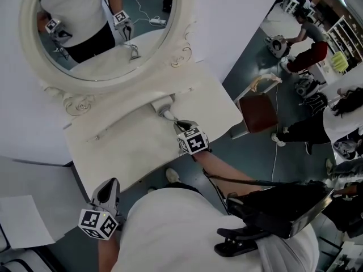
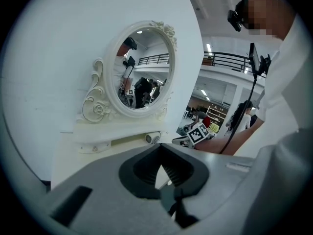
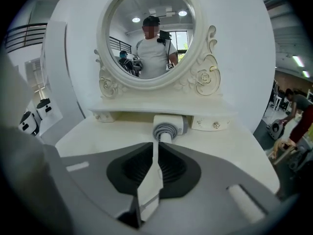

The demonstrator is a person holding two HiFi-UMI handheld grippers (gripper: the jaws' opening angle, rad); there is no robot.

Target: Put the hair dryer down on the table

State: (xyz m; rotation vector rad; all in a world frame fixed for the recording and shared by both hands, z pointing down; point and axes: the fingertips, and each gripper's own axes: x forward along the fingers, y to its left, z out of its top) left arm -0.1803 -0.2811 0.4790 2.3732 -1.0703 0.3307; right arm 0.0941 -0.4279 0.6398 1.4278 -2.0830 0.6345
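A white hair dryer (image 1: 163,107) lies on the white dressing table (image 1: 122,146), its head just below the mirror's base. In the right gripper view its head (image 3: 167,126) points at me and its slim handle (image 3: 150,180) runs back between the jaws. My right gripper (image 1: 180,123) is shut on that handle, low over the tabletop. My left gripper (image 1: 110,185) hovers off the table's front left edge, shut, with nothing in it. From the left gripper view the hair dryer (image 2: 152,138) shows far off, beside the right gripper's marker cube (image 2: 198,132).
An oval mirror (image 1: 102,33) in an ornate white frame stands at the back of the table against a white wall. A wooden stool (image 1: 258,112) and several people are to the right on the grey floor. A white sheet (image 1: 20,220) lies at the lower left.
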